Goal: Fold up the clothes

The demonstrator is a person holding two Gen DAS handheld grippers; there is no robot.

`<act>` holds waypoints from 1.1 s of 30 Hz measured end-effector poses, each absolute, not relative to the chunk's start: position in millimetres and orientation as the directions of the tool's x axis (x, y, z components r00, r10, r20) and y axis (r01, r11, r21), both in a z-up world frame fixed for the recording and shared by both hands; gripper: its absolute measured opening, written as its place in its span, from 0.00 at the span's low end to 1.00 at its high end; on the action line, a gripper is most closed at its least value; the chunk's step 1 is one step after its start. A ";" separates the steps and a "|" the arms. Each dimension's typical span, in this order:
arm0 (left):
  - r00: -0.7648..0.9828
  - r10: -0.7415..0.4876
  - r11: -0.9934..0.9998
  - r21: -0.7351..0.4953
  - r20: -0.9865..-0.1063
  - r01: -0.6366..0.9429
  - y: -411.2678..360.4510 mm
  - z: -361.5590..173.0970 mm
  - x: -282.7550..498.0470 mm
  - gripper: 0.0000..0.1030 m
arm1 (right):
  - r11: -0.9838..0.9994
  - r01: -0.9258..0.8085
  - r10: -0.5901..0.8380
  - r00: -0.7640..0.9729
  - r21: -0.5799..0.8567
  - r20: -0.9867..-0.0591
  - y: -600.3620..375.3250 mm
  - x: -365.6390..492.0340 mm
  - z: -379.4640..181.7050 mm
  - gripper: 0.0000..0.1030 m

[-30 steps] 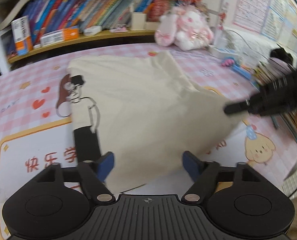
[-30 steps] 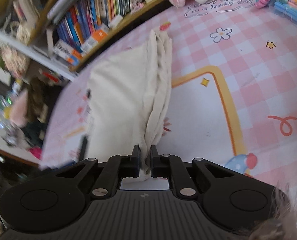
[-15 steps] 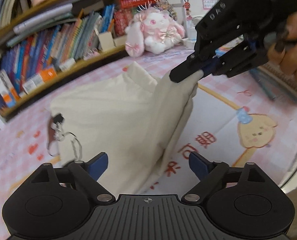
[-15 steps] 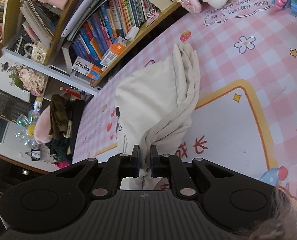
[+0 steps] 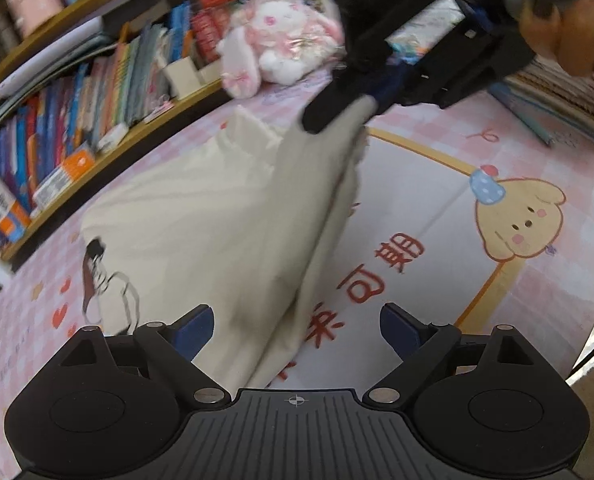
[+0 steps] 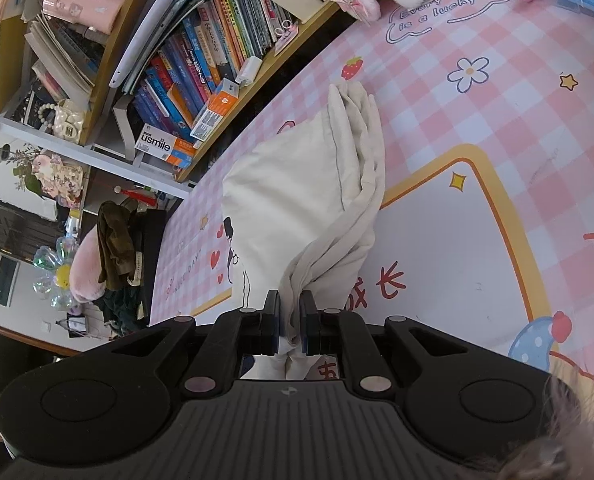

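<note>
Overhead, right gripper (image 6: 289, 322) clamped on lifted cream garment (image 6: 293, 184) edge; left gripper (image 5: 295, 330) spread wide, grasping nothing, low over mat (image 5: 437, 208).

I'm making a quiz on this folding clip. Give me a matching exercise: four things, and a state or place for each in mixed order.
Things:
1. left gripper
2. right gripper
3. cream garment
4. plush bunny

States:
A. jaws shut on cloth
B. sits by the bookshelf
C. jaws open, holding nothing
D. one edge lifted off the mat

Pairs: 1-C, 2-A, 3-D, 4-B
</note>
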State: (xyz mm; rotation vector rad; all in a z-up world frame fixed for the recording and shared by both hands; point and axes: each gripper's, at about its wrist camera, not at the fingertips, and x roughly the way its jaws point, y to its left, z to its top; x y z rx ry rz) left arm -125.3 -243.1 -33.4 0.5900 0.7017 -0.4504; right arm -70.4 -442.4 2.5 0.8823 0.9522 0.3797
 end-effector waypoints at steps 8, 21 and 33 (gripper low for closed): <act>0.743 -0.087 0.762 0.436 -0.664 0.479 -244.3 -37.9 -107.9 0.90 | 0.620 0.100 0.619 0.547 0.778 -0.563 -449.2 -76.4 -2.2 0.09; 0.737 -0.087 0.802 0.392 -0.670 0.451 -232.3 -25.6 -92.9 0.90 | 0.926 -0.371 0.291 0.573 0.074 -0.766 -406.3 -120.0 8.8 0.70; 0.712 -0.116 0.828 0.328 -0.693 0.455 -229.8 -19.2 -86.1 0.90 | 0.474 -0.663 0.206 0.723 -0.579 -0.659 -313.5 -158.1 -42.0 0.78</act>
